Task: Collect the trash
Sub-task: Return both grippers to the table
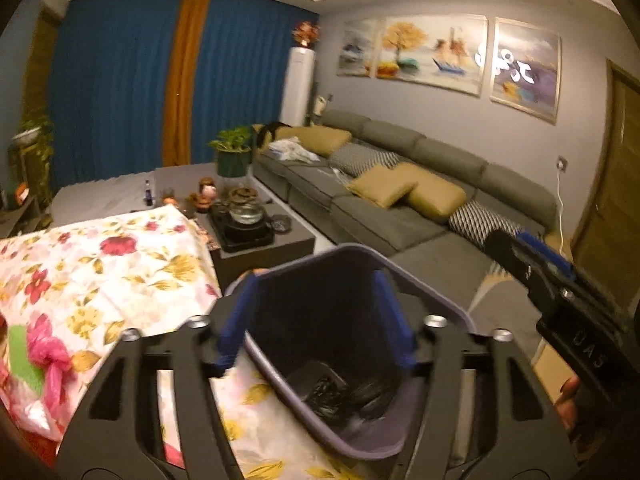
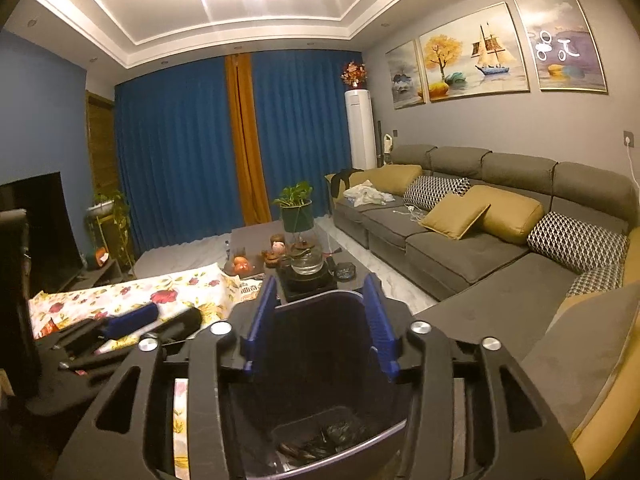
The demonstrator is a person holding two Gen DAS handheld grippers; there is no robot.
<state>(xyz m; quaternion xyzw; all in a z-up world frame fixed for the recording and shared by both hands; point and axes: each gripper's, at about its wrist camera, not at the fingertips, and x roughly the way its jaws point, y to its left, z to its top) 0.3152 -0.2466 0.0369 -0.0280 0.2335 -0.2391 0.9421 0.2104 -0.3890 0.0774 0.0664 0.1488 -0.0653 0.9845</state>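
A purple-grey trash bin (image 1: 440,304) stands between a floral-covered table and the sofa. Black crumpled trash (image 1: 332,396) lies at its bottom. My left gripper (image 1: 314,284) hangs over the bin's mouth, open, with nothing between its blue pads. The right gripper (image 1: 508,246) reaches in from the right edge of that view. In the right wrist view my right gripper (image 2: 320,284) is open above the same bin (image 2: 316,340), with the black trash (image 2: 320,436) below it. The left gripper (image 2: 178,314) shows at the left, over the cloth.
A pink plastic bag (image 1: 48,360) lies on the floral cloth (image 1: 100,272) at the left. Beyond stands a dark coffee table (image 1: 280,240) with a glass kettle and a potted plant. The grey sofa (image 2: 460,256) with cushions runs along the right.
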